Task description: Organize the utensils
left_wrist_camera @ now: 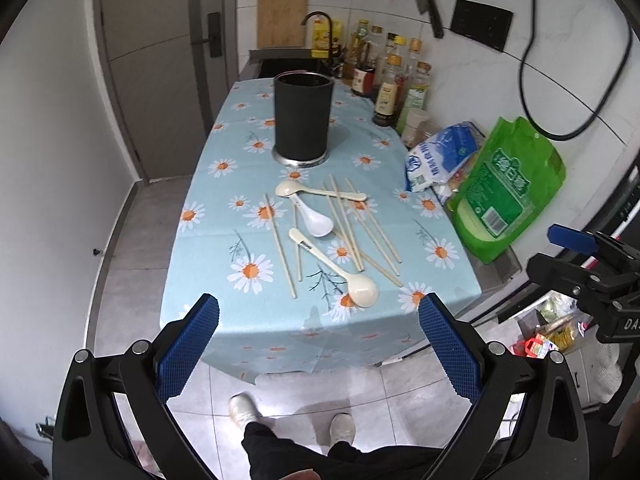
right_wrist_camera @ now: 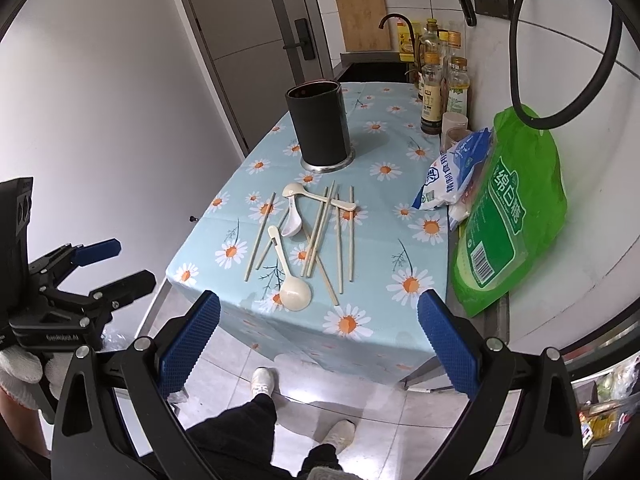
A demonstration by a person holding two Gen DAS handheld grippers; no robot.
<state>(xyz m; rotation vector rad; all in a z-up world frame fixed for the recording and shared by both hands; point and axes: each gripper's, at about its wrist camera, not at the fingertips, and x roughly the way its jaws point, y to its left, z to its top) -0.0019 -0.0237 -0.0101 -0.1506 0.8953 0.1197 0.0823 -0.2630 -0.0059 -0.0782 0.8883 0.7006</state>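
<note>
Cream spoons (left_wrist_camera: 362,289) and pale chopsticks (left_wrist_camera: 280,240) are lying jumbled on the bench (left_wrist_camera: 208,240) before the black holder (left_wrist_camera: 303,116), so both empty grippers (left_wrist_camera: 319,344) (right_wrist_camera: 319,344), hovering jaws apart, are best starting with the topmost nearest spoon.

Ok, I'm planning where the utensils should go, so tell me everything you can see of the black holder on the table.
The black holder is a tall, upright cylinder with matte dark walls, an open top with a thin reddish-looking rim, and a shiny metal base ring. It stands on the daisy tablecloth, behind the scattered spoons and chopsticks, touching none of them. Nothing sticks out of it; its inside is too dark to judge. No claw is near it.
</note>
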